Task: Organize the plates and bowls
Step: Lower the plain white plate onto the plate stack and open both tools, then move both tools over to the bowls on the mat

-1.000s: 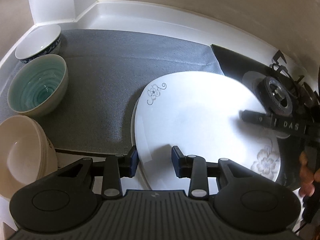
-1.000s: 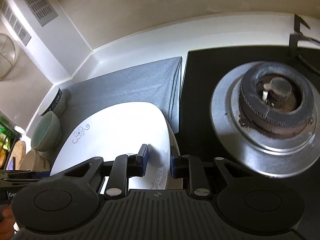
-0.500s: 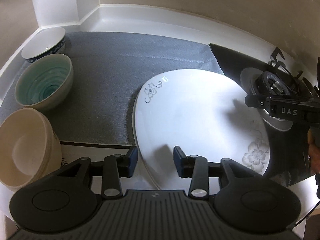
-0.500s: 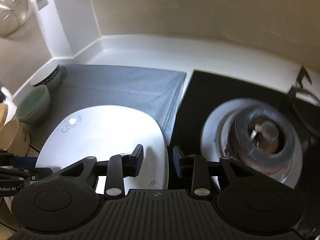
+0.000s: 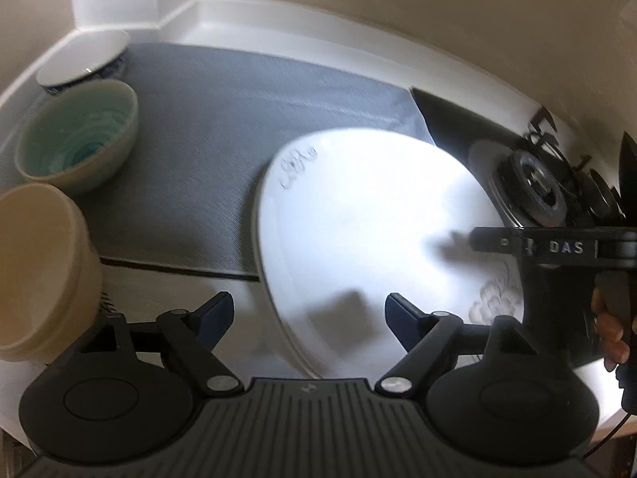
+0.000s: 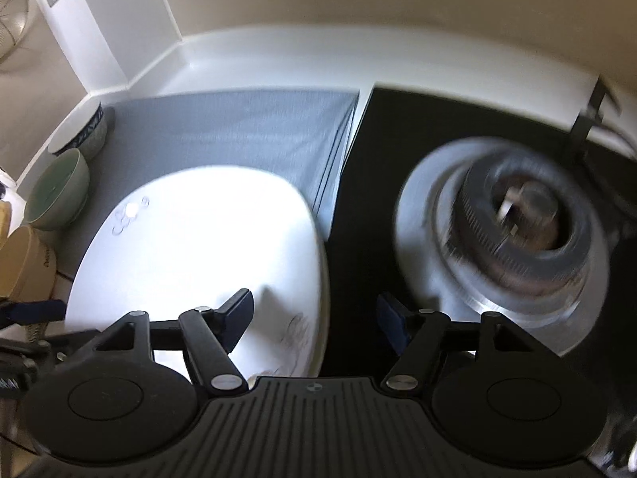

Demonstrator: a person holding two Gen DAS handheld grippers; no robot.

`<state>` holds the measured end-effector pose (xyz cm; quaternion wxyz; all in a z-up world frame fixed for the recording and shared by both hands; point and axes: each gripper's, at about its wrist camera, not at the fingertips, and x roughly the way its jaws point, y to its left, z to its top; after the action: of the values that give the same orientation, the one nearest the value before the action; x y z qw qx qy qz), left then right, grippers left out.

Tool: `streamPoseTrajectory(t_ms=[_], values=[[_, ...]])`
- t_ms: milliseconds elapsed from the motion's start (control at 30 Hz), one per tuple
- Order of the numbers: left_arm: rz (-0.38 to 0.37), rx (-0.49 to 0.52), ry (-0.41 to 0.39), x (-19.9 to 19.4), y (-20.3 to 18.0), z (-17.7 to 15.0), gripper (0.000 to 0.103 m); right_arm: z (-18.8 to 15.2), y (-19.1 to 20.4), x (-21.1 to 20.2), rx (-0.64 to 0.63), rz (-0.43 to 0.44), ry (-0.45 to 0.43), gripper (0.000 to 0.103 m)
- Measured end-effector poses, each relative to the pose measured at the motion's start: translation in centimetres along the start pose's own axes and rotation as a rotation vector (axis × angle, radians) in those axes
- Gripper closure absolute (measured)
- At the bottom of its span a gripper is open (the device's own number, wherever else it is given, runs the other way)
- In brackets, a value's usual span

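Both grippers' jaws opening, pads clear of the plate [image 5: 370, 215].

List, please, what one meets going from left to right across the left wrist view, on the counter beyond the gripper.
Beige bowl → green bowl → grey mat → white plate → stove burner → right gripper, reaching in over the plate from the right edge.

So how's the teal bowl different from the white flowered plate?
The teal bowl is deep and round, glazed green-blue inside; the white flowered plate is shallow, far wider and white with grey flower prints. The bowl sits fully on the grey mat; the plate overhangs its edge. Both are upright and empty.
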<state>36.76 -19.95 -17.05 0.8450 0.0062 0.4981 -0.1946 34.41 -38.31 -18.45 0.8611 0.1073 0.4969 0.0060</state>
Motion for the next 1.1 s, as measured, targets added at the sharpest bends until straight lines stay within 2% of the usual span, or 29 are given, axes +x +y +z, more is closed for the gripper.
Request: streamPoseTrajectory(t_ms=[100,167,267,400,567,833,967,1100], values=[[-0.042,0.003,0.021,0.4,-0.3,-0.2,0.01,-0.3,0.4,0.5,0.038,0.048,0.043,0.032],[-0.074,0.007,0.023,0.5,-0.5,-0.4,0.01,-0.4,1.1,0.7,0.049,0.078,0.065,0.029],[-0.083,0.01,0.021,0.4,-0.8,-0.4,0.008,-0.5,2.3,0.8,0.05,0.035,0.081,0.028],[-0.089,-0.034,0.016,0.3,-0.1,-0.1,0.008,-0.3,2.5,1.0,0.128,0.019,0.116,0.028],[-0.073,-0.048,0.006,0.5,0.4,0.7,0.008,-0.3,3.4,1.3,0.152,-0.001,0.149,0.025],[-0.082,-0.058,-0.002,0.8,1.4,1.8,0.008,0.0,4.0,1.7,0.19,0.001,0.174,0.02],[-0.095,-0.032,0.001,0.3,1.5,1.5,0.008,0.3,3.3,1.5,0.202,0.028,0.176,0.022],[-0.12,0.015,0.003,-0.6,1.6,0.9,0.008,1.1,3.2,0.4,0.15,-0.04,0.119,0.022]])
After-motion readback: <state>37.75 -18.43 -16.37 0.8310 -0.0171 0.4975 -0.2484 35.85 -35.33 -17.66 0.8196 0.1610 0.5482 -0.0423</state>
